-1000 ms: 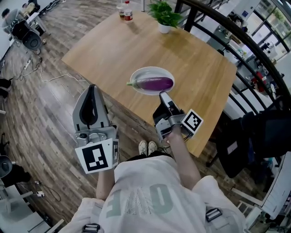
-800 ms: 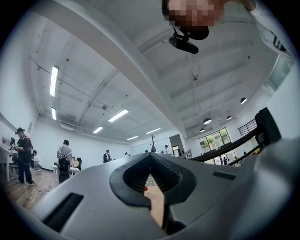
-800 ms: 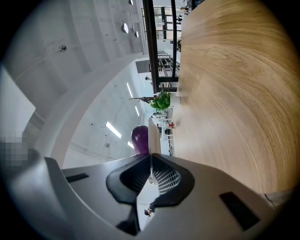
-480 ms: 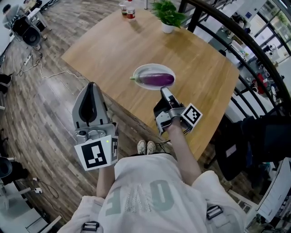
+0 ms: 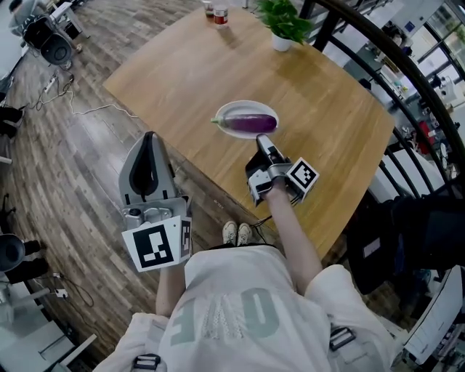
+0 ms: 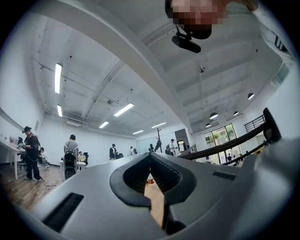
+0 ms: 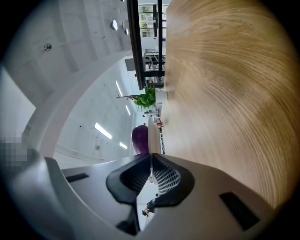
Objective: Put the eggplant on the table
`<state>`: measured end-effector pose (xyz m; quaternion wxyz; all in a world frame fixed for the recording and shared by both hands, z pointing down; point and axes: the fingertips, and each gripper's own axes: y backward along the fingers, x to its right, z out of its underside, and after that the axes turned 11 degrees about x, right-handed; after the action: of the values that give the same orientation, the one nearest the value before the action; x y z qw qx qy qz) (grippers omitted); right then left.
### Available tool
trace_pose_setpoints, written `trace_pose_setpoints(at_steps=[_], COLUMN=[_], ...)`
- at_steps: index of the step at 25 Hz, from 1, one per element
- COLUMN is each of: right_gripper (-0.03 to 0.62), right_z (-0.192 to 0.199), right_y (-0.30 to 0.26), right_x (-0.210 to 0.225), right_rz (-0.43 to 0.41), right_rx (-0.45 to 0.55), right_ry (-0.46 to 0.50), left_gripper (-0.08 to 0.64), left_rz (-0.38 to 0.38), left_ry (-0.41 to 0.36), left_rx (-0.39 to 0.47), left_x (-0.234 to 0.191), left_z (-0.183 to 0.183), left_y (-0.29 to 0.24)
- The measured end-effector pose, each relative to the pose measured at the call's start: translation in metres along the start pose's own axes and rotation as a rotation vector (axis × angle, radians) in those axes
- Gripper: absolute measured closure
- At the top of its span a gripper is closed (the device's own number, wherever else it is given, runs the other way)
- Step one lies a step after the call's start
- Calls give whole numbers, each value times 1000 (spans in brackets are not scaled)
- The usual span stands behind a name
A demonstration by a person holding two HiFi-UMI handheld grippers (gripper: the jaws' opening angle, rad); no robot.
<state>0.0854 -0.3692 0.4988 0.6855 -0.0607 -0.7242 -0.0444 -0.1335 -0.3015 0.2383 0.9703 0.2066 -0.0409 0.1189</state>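
A purple eggplant (image 5: 251,123) lies on a white oval plate (image 5: 227,112) near the front of the wooden table (image 5: 182,73). My right gripper (image 5: 262,140) is shut and empty, rolled on its side, with its tips just short of the plate's near rim. In the right gripper view the eggplant (image 7: 139,138) and the plate's edge (image 7: 152,133) stand straight ahead of the shut tips (image 7: 151,157). My left gripper (image 5: 150,138) is shut and empty, held off the table's left edge over the floor. Its own view shows the shut jaws (image 6: 150,157) aimed across the tabletop (image 6: 155,199).
A potted plant (image 5: 283,25) and small bottles (image 5: 216,10) stand at the table's far edge. A black railing (image 5: 407,80) runs along the right, with a dark chair (image 5: 414,232) below it. Cables and gear lie on the wood floor at left (image 5: 43,43).
My right gripper has moved forward and down, closing on the plate's near rim. The left gripper shifted only slightly. Both stayed shut.
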Motion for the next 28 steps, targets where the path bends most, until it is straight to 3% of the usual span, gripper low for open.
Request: trace_pose_setpoints(at_steps=[11, 28], right_gripper=[565, 565], right_z=[12, -6], right_y=[-36, -49], right_x=[43, 99], right_rz=[53, 168], right_rx=[7, 85], right_ry=[0, 17], left_gripper=[552, 552], left_rz=[-43, -64], left_ry=[-50, -74], left_rx=[-56, -128], left_x=[-31, -42], left_z=[24, 46], left_y=[1, 5])
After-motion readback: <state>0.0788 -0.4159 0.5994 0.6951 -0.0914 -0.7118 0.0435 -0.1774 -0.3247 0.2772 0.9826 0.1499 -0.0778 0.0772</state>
